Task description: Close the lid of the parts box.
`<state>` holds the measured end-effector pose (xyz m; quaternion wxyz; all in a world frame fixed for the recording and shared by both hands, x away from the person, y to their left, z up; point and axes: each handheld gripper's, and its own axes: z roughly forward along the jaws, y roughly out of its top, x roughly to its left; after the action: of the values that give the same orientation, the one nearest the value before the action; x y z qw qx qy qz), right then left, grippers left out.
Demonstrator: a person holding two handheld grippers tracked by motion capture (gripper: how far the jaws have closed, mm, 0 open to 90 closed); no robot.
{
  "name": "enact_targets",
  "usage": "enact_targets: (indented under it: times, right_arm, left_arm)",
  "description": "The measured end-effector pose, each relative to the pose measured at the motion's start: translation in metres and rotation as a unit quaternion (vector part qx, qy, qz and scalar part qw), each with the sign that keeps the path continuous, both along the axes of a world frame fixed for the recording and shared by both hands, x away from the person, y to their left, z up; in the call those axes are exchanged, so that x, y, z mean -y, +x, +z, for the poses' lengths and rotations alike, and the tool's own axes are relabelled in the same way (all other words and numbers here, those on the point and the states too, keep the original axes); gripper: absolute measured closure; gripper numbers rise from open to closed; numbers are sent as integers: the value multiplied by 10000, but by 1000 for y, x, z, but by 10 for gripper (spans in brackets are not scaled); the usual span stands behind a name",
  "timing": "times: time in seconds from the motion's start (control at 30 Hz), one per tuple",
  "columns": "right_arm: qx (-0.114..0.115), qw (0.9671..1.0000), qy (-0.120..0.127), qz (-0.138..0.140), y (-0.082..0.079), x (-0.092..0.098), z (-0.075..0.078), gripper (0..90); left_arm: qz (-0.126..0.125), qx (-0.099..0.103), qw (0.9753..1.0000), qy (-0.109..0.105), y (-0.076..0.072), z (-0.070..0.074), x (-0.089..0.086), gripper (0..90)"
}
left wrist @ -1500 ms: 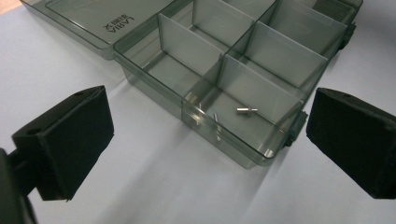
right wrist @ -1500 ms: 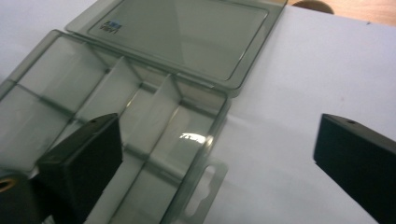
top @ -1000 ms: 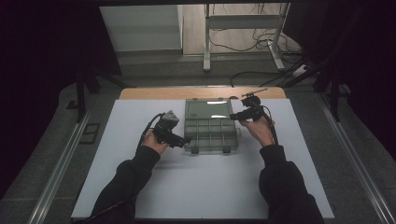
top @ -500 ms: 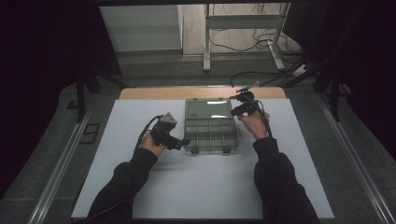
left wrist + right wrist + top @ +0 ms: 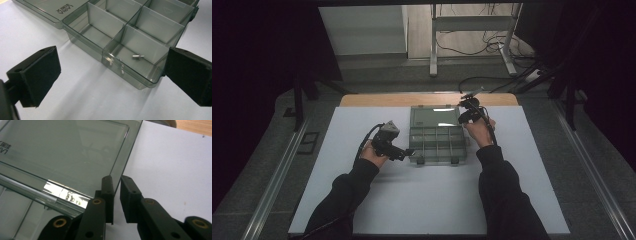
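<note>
- Since the earlier frames the right claw (image 5: 464, 114) has travelled from the right middle of the box toward the upper centre of the high view. It now sits at the right edge of the lid (image 5: 434, 116). The left claw (image 5: 409, 152) has barely shifted.
- My judgement is that the step in hand is taking the flat-lying lid by its edge so it can be swung shut over the box (image 5: 437, 142).
- In the right gripper view the right claw (image 5: 117, 180) has its jaws drawn nearly together, with a thin slit between them. The lid (image 5: 70, 152) runs its edge right up to the tip of the left-hand jaw. I cannot tell whether the edge is pinched or only touched.
- The left claw (image 5: 112, 75) is released, jaws spread wide and holding nothing. It hovers just beside the box's near-left corner, left of centre in the high view.
- The next move likely calls for a sure grip on that thin edge. After that comes a lift and a turn about the hinge, with the left claw steadying the box wall so it does not slide on the desk (image 5: 427, 200).
- The box lies at the centre of the high view on the white desk, and its lid lies open flat toward the top of the frame.
- It is smoky clear plastic, split by dividers into several compartments.
- A small metal pin (image 5: 138, 56) lies in the nearest corner compartment; the other compartments in sight look bare.
- The lid carries printed lettering near one corner.
</note>
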<state>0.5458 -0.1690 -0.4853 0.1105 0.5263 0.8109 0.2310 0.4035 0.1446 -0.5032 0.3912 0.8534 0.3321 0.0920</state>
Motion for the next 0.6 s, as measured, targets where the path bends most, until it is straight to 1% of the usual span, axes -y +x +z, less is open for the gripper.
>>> enact_targets:
  times: [0.13,0.27,0.37,0.43,0.53,0.6]
  right_arm:
    - [-87,9999,-83,-54,2,-2,1,813]
    - [-157,9998,-1,-91,3,-2,1,840]
    - [-154,9999,35,-10,2,-5,1,869]
    - [-137,9999,17,75,0,-10,1,879]
    - [-44,9996,-188,193,-2,-15,1,867]
    - [-23,9995,-194,244,-1,-15,1,846]
  left_arm:
    - [13,15,10000,-4,0,0,-1,12]
    - [20,11,10000,-7,1,0,-2,12]
    - [42,-6,10000,-15,2,-2,-3,12]
    - [60,-14,10000,-12,3,-2,-4,12]
    - [96,-47,9999,-32,4,-3,-6,13]
    - [135,-73,9999,-74,4,-3,-7,15]
